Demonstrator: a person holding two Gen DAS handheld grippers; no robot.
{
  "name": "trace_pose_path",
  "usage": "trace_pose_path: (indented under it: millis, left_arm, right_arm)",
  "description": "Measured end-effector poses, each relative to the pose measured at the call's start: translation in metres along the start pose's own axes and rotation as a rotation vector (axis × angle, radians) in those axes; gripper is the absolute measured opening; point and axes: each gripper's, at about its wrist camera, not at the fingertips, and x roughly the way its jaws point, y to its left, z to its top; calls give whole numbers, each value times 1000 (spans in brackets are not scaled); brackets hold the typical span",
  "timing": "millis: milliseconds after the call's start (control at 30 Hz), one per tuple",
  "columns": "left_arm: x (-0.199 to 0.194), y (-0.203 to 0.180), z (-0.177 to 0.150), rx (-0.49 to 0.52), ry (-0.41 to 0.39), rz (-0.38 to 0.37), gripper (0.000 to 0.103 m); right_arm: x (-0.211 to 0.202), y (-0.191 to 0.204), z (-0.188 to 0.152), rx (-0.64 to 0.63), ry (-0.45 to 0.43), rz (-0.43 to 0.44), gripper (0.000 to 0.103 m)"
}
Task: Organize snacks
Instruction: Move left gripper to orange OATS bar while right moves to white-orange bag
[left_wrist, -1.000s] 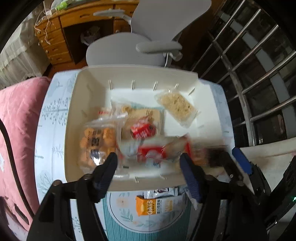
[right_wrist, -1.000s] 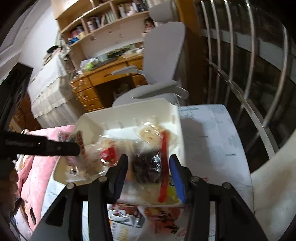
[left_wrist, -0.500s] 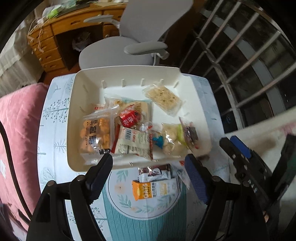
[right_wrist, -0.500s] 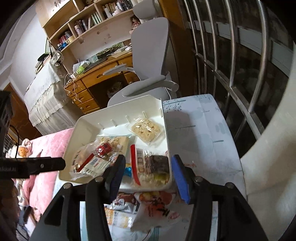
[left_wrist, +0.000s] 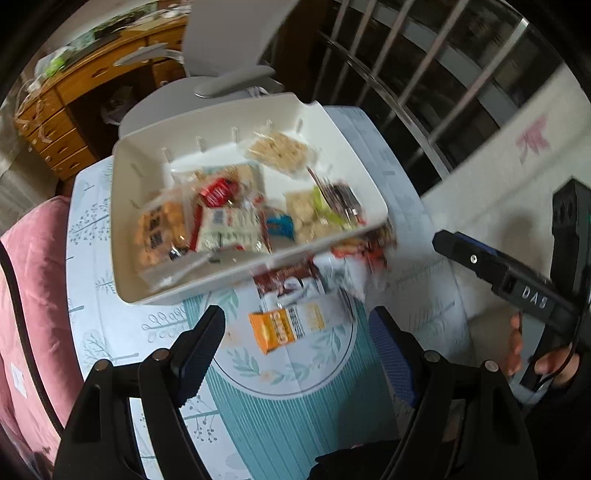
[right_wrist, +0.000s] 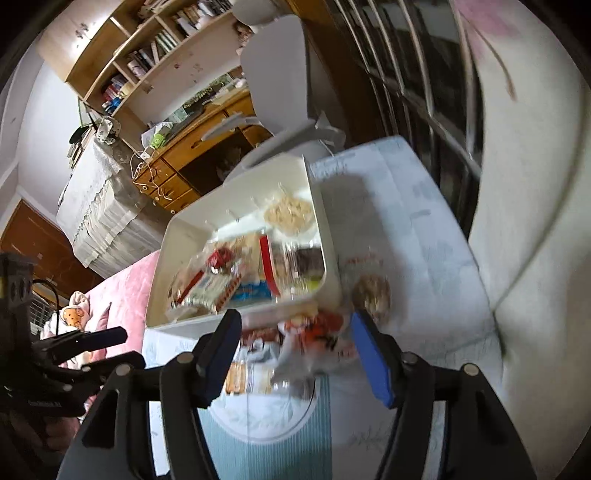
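- A white tray (left_wrist: 369, 192) sat on the desk (left_wrist: 122, 332), which wore a pale leaf-print cloth, and several wrapped snacks lay inside the tray.
- Among them were a pack of golden biscuits (left_wrist: 160, 229) at the left, a small red packet (left_wrist: 218, 190) near the middle, and a pale crispy bar (left_wrist: 279, 151) toward the far wall.
- More snacks lay on the cloth just beside the tray's near wall: an orange packet (left_wrist: 275, 330) and a brown-and-white wrapper (left_wrist: 290, 282).
- The left claw (left_wrist: 295, 350) hung above the orange packet with its jaws wide apart, holding nothing.
- The right claw (right_wrist: 295, 350) was over the loose wrappers near the tray's corner; its jaws were opening and gripped nothing.
- A grey chair (right_wrist: 280, 85) stood behind the desk, and a pink bed (left_wrist: 33, 280) lay at the left.
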Motion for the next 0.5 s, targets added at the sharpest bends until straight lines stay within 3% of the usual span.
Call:
trace_pose_path:
  millis: [233,300,500]
  left_arm:
    - [26,-8,-23,172,40,-36,79]
    - [34,-10,-27,232,46,-35,79]
    - [58,-18,-31,414,52,-75,79]
  right_arm:
    - [8,-9,-27,90,58,4,70]
    - [11,-11,-33,121,70,1,76]
    - [23,-19,-45,207,58,17,80]
